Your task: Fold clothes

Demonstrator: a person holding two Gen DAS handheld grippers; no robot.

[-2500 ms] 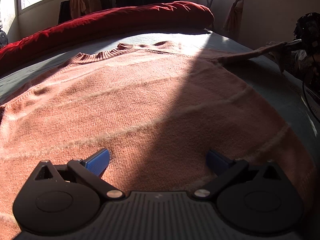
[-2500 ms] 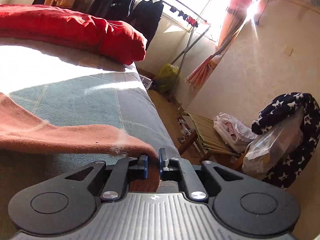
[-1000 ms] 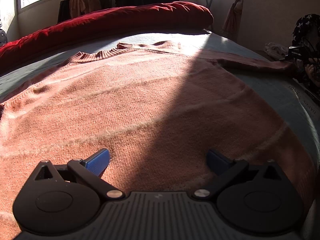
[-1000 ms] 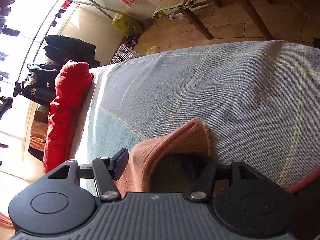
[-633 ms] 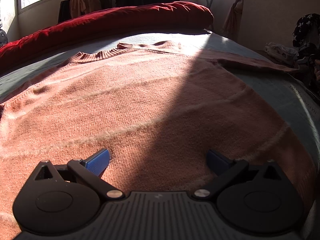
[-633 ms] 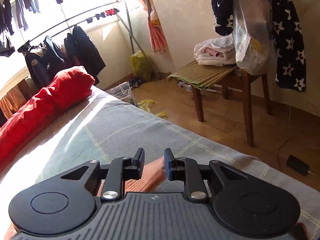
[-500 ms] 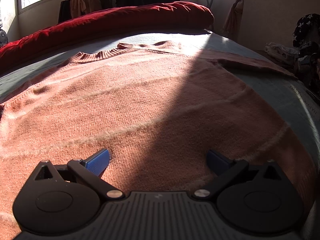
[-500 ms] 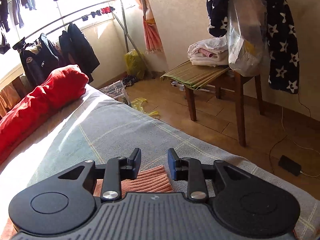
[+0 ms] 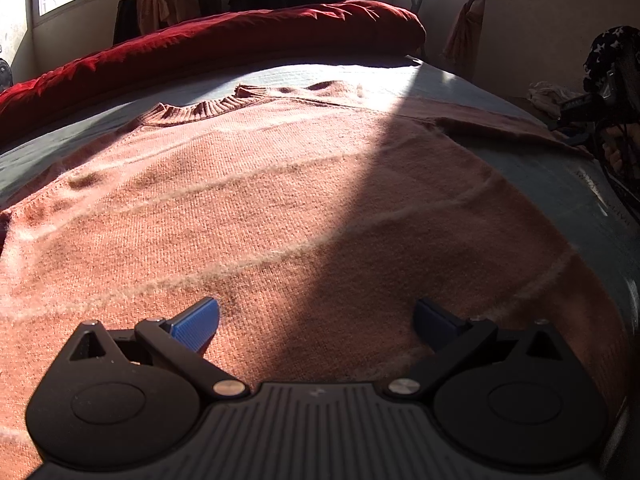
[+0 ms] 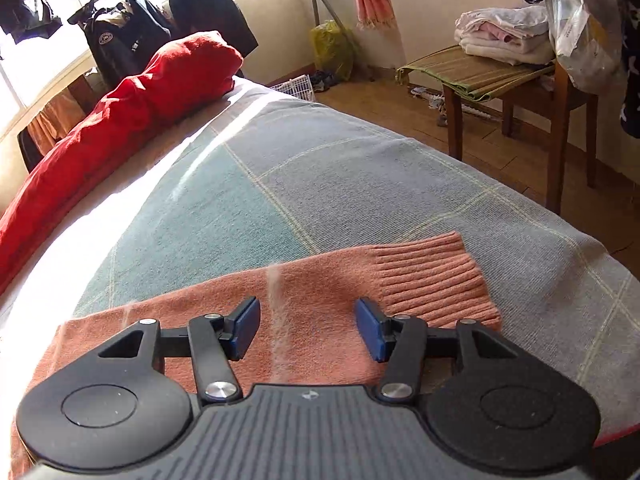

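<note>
The right gripper (image 10: 308,326) is held with its jaws spread and nothing between them, low over the sleeve (image 10: 320,280) of the salmon sweater (image 9: 280,208); the ribbed cuff (image 10: 432,280) lies just beyond the right-hand finger, flat on the grey-green checked blanket (image 10: 320,184). The left gripper (image 9: 316,320) is likewise released, its blue pads wide apart above the lower body of the sweater, gripping nothing.

The sweater is spread flat, its ribbed collar (image 9: 204,110) toward the red quilt (image 9: 224,44) and the sleeve drawn straight out to the side; no fold is visible in either view, though the far-left part is cut off.

Laying-out is judged to be the step in hand; if a fold of the sleeve is to follow, the cloth should be taken just inboard of the cuff, both knit layers being pinched together; the jaws should be lowered until the pads straddle the edge, so that the blanket is not caught. The knit is soft and stretchy; it should be lifted clear rather than dragged, the body being pinned by the left gripper if it creeps.
</note>
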